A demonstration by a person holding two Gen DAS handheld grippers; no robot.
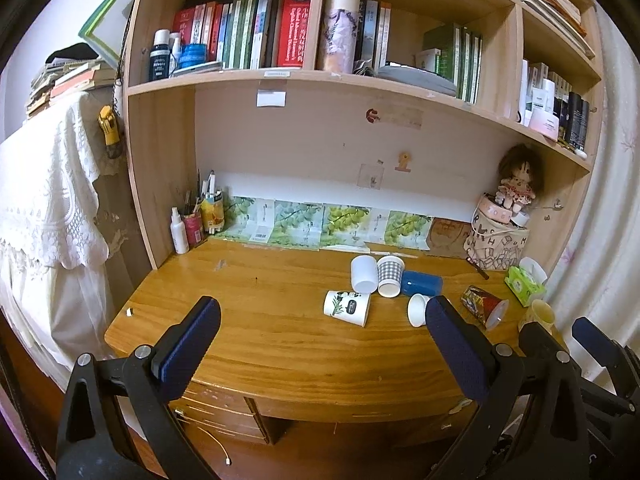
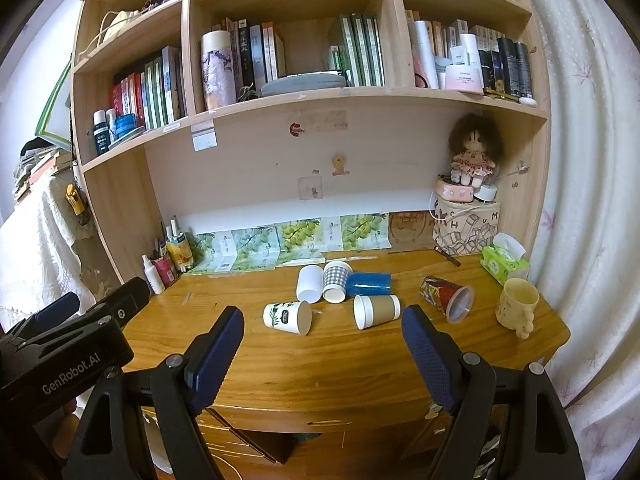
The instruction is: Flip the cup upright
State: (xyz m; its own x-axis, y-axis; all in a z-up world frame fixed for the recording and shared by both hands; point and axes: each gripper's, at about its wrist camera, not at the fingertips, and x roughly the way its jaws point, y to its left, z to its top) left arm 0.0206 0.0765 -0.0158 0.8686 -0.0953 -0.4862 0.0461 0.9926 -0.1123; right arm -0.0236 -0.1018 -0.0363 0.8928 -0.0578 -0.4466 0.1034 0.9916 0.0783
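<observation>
Right wrist — claw (image 2: pixel 322 330) agape above desk (image 2: pixel 320 376)

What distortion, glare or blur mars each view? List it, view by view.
Left wrist view: strong fisheye bowing of the shelves, dark vignette corners, soft glare on the desk. Right wrist view: same barrel bend, curtain washed pale, lying cups fairly sharp, open gripper fingers slightly soft.

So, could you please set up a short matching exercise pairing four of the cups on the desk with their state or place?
Things:
1. panda cup
2. blue cup
3. yellow mug
4. checked cup

States:
A. upright, near the desk's right edge
B. lying between the white and blue cups
C. lying down, nearest the front left
D. lying on its side, right of the checked cup

Pairs: 1-C, 2-D, 3-A, 4-B
</observation>
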